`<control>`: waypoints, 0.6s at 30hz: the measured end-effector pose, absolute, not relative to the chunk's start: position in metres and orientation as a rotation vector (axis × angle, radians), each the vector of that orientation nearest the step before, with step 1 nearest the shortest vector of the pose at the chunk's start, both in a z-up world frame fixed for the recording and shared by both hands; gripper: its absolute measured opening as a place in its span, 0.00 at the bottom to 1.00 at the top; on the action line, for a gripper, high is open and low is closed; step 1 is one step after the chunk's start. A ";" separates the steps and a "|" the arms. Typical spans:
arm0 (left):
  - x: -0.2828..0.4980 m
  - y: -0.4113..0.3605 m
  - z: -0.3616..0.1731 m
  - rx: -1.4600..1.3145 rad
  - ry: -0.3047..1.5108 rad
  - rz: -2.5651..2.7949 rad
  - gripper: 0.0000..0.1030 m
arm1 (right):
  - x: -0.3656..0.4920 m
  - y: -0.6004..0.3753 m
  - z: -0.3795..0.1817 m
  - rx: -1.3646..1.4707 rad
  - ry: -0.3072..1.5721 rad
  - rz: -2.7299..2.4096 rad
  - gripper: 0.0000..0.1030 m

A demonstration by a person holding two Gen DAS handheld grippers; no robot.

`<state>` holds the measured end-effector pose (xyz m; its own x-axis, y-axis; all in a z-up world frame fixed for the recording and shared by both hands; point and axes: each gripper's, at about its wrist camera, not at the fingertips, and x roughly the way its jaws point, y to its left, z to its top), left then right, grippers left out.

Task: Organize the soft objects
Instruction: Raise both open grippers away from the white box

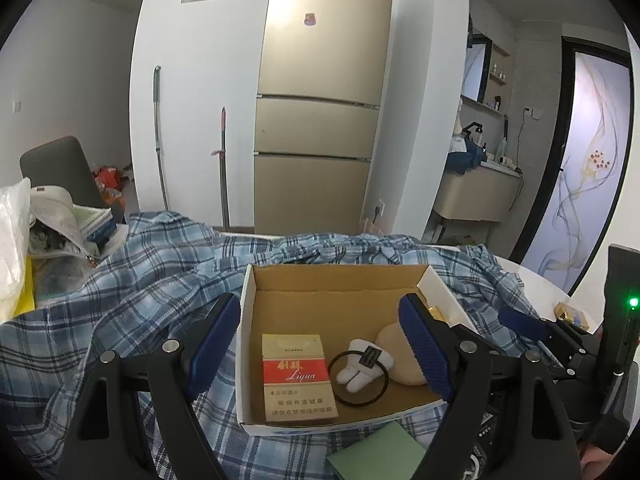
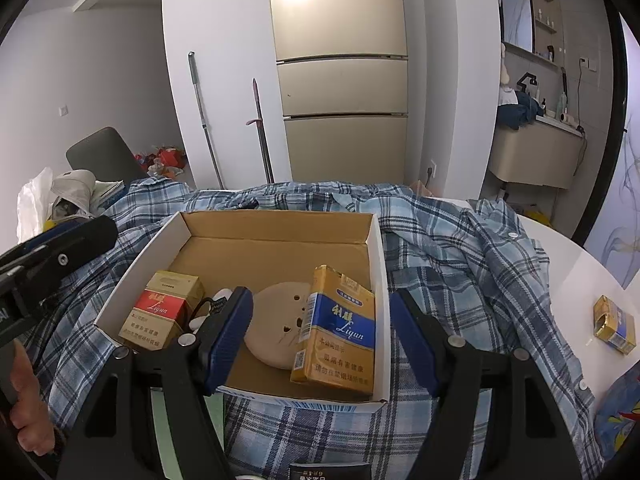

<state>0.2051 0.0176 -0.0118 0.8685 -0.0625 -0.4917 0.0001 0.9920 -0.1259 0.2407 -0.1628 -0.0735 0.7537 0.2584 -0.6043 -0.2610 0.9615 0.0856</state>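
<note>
Cardboard box [image 2: 276, 240] is sitting on plaid shirt [image 2: 460, 264]; my left tool [image 1: 320, 344] and right tool [image 2: 320, 336] are both standing apart, gripping nothing, yellow pack [image 2: 340, 336] leaning at 3 o'clock inside.

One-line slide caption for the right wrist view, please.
Open right tongs hover at a cardboard box holding two cigarette packs, red and yellow, on a plaid shirt.

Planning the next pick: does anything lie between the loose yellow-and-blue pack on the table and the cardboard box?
Only the rumpled plaid shirt lies between the pack and the box, at its right wall; nothing taller visibly blocks it.
</note>
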 end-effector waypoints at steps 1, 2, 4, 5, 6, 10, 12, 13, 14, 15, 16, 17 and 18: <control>0.203 0.016 -0.009 -0.110 0.509 -0.034 0.81 | 0.239 -0.163 -0.071 -0.004 0.654 0.281 0.68; 0.201 0.015 -0.007 -0.101 0.501 -0.035 0.81 | 0.238 -0.164 -0.069 0.000 0.654 0.278 0.68; 0.195 0.013 0.001 -0.084 0.471 -0.024 0.81 | 0.232 -0.166 -0.058 0.015 0.650 0.279 0.68; 0.191 0.013 0.006 -0.087 0.457 -0.023 0.81 | 0.228 -0.167 -0.051 0.022 0.628 0.283 0.68; 0.187 0.013 0.011 -0.102 0.446 -0.027 0.81 | 0.224 -0.168 -0.045 0.021 0.609 0.285 0.68; 0.170 0.014 0.036 -0.143 0.392 -0.044 0.81 | 0.209 -0.169 -0.016 -0.013 0.535 0.269 0.68; 0.162 0.012 0.048 -0.129 0.367 -0.034 0.81 | 0.202 -0.171 -0.003 -0.017 0.512 0.247 0.68; 0.156 0.011 0.056 -0.120 0.349 -0.030 0.81 | 0.198 -0.172 0.003 -0.019 0.507 0.250 0.68; 0.152 0.010 0.062 -0.116 0.337 -0.030 0.81 | 0.196 -0.172 0.008 -0.025 0.503 0.255 0.68; 0.145 0.009 0.069 -0.112 0.319 -0.031 0.81 | 0.190 -0.173 0.014 -0.035 0.492 0.260 0.68; 0.137 0.009 0.076 -0.108 0.300 -0.032 0.81 | 0.185 -0.174 0.018 -0.043 0.480 0.262 0.68; 0.128 0.008 0.080 -0.103 0.279 -0.034 0.81 | 0.178 -0.175 0.023 -0.050 0.468 0.264 0.68; 0.121 0.007 0.083 -0.096 0.259 -0.034 0.81 | 0.172 -0.176 0.026 -0.052 0.457 0.266 0.68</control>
